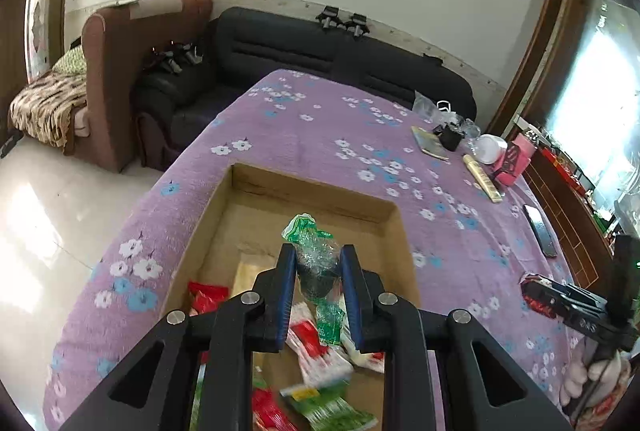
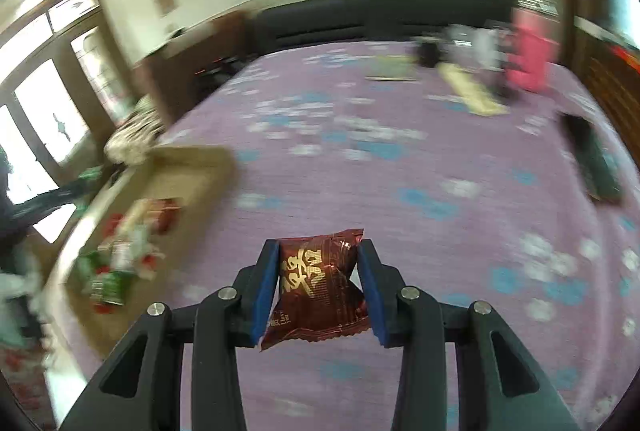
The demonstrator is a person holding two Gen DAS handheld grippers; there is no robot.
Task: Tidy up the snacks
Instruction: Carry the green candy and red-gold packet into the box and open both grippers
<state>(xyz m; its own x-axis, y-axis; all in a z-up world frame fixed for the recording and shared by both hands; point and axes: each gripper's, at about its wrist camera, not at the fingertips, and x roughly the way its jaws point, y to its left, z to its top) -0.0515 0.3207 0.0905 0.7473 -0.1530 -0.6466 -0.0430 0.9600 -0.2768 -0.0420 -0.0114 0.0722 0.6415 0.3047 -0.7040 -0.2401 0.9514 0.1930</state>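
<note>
Left gripper (image 1: pixel 318 271) clamps a green-wrapped snack (image 1: pixel 316 255) above the cardboard box (image 1: pixel 280 187) on the desk (image 1: pixel 320 127). Right gripper (image 2: pixel 318 287) pinches a red foil packet (image 2: pixel 318 287) by its sides, over the desk. Both look light, crinkly and slippery; mid-body grips seem safest.

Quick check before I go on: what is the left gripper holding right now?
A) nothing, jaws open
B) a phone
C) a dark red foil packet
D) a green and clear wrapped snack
D: in the left wrist view the left gripper has its jaws closed on the green and clear wrapped snack, held above the cardboard box; the dark red packet sits in the right gripper.
</note>
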